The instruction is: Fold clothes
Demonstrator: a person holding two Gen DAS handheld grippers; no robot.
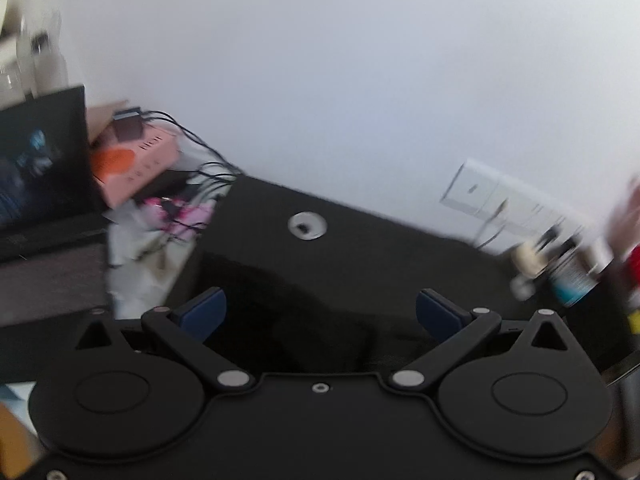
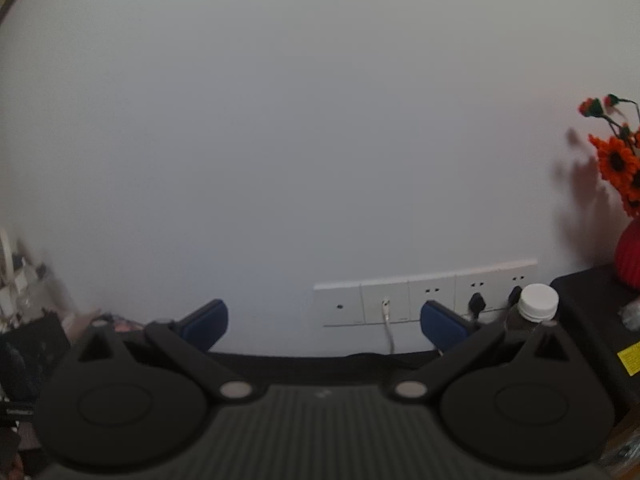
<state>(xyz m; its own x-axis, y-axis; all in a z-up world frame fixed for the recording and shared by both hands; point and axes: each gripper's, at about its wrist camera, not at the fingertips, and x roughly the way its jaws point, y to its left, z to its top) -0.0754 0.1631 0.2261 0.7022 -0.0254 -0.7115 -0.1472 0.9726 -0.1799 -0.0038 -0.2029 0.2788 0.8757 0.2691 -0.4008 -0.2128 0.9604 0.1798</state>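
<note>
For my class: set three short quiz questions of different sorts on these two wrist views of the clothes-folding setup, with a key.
1. True or false: the left tool is clamped on a garment.
2. Multiple choice: what stands right of the white-capped dark bottle in the right wrist view? A) a red ribbed vase of orange flowers B) a green kettle C) a blue lamp
3. Fill in: the round silver grommet sits in the ____ tabletop.

Key: 1 false, its blue pads stand apart with nothing between them; 2 A; 3 black.
</note>
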